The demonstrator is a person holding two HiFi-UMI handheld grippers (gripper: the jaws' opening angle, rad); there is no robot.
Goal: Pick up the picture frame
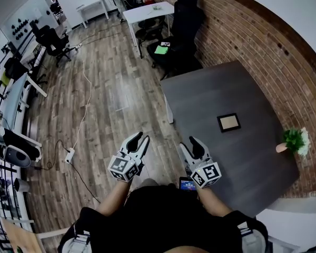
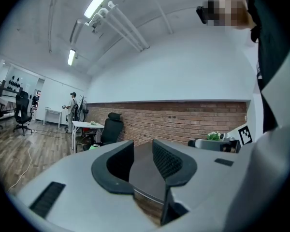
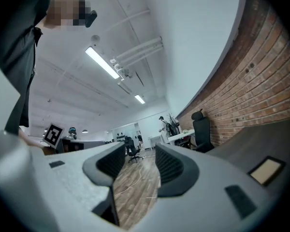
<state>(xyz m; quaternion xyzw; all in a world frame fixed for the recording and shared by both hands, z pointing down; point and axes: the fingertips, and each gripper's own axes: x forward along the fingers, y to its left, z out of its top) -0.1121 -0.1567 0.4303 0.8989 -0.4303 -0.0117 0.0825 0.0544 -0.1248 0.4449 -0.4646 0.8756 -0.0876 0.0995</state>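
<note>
Dark grey tabletop [image 1: 216, 94] stands along a brick wall [image 1: 263, 41]. Only two things lie on it. Near its right edge is a small pinkish pot [image 1: 280, 148], tipped towards the camera in the head view, and it holds a green plant [image 1: 294, 139] with a few pale blooms on the wall side. Whether the pot holds anything else cannot be made out.

Well apart from the pot, towards the middle of the tabletop, lies the picture frame [image 1: 228, 122]. It lies flat, a small rectangle with a thin black border round a plain tan panel. In the right gripper view it shows at the lower right, tan face upward [image 3: 267, 170].

Both grippers are held off the near-left edge of the tabletop, above the wood floor [image 1: 105, 104], well short of the frame. The left gripper [image 1: 141, 139] has its jaws spread with nothing between them; its own view [image 2: 141, 151] shows only the tabletop in the gap. The right gripper [image 1: 189, 144] is likewise released and empty, with bare floor showing between its jaws [image 3: 139, 153].

A black office chair [image 1: 185, 20] stands past the far end of the tabletop.
</note>
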